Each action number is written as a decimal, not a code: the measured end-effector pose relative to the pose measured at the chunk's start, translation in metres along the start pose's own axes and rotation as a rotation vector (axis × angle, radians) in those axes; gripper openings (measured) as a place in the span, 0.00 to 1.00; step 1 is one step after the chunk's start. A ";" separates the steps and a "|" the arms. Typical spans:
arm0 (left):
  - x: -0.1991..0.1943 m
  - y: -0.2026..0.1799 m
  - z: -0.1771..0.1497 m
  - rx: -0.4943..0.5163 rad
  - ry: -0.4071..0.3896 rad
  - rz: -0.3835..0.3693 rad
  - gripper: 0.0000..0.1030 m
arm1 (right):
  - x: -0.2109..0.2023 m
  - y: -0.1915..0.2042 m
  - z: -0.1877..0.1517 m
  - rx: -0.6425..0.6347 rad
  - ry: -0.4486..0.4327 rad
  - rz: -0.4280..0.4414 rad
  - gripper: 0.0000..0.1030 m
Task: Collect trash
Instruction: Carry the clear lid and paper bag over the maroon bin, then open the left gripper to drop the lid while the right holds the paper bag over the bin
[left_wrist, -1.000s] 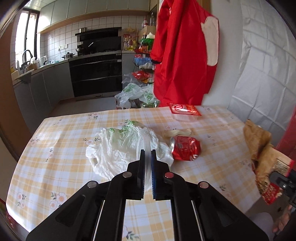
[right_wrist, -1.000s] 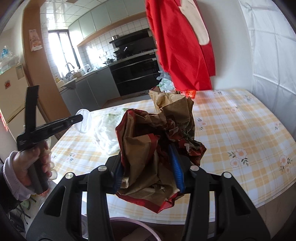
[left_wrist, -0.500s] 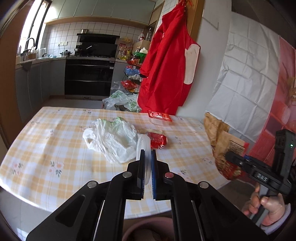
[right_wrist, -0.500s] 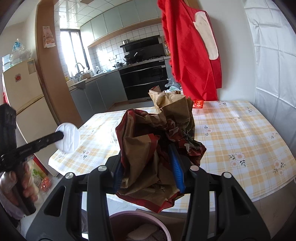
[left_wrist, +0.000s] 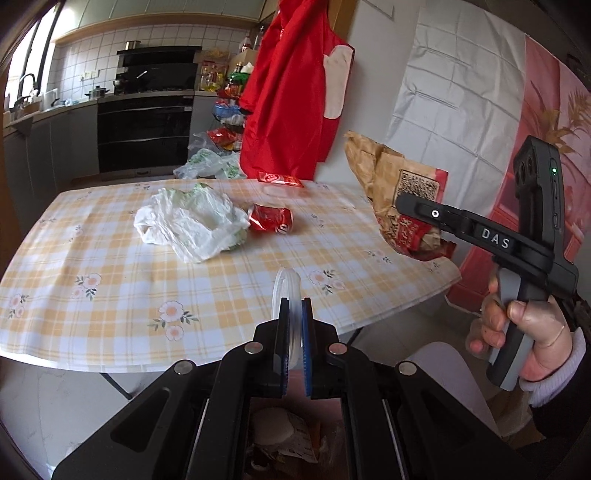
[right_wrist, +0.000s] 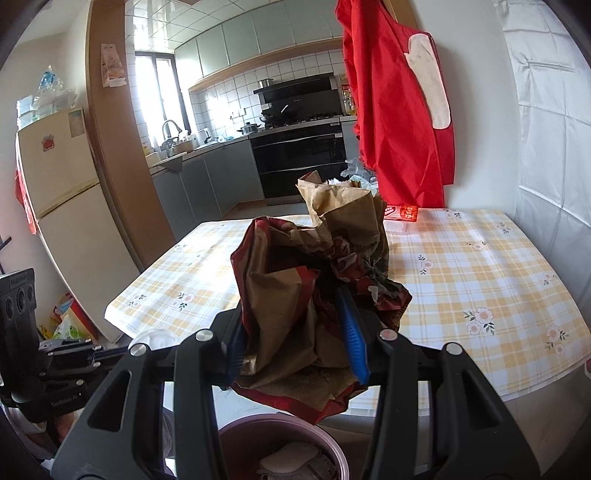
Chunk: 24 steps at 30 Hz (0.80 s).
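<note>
My left gripper is shut on a clear round plastic lid, held on edge past the table's near edge and above a purple trash bin with wrappers inside. My right gripper is shut on a crumpled brown and red paper bag, held above the same bin; the left wrist view has this bag at the right, with a hand on the handle. On the checked tablecloth lie a white plastic bag, a crushed red can and a red wrapper.
A red apron hangs by the wall beyond the table. Bags and a loaded rack stand on the floor beside dark kitchen cabinets. A fridge is at the left of the right wrist view. A white chair seat is near the bin.
My left gripper has drawn back from the table with the lid, coming over the bin. The right gripper with the paper bag has shifted slightly and risen; the bin now shows below both.
</note>
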<state>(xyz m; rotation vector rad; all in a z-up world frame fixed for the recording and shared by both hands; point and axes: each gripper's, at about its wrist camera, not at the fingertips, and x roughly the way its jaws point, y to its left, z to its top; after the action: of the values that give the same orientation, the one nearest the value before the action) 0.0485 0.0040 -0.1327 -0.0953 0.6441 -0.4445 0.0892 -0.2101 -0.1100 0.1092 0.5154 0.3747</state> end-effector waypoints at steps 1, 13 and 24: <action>0.000 0.000 -0.001 0.002 0.000 -0.004 0.06 | -0.001 0.000 0.000 -0.001 0.000 -0.002 0.45; 0.000 -0.009 -0.016 0.010 0.052 -0.034 0.06 | -0.006 0.003 -0.008 0.005 0.014 -0.005 0.45; -0.012 -0.009 -0.023 -0.023 0.009 0.020 0.63 | -0.021 0.012 -0.014 0.001 0.015 0.003 0.45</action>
<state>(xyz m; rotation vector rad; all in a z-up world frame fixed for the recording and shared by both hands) 0.0226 0.0022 -0.1427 -0.1085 0.6585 -0.4181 0.0618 -0.2064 -0.1102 0.1079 0.5302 0.3783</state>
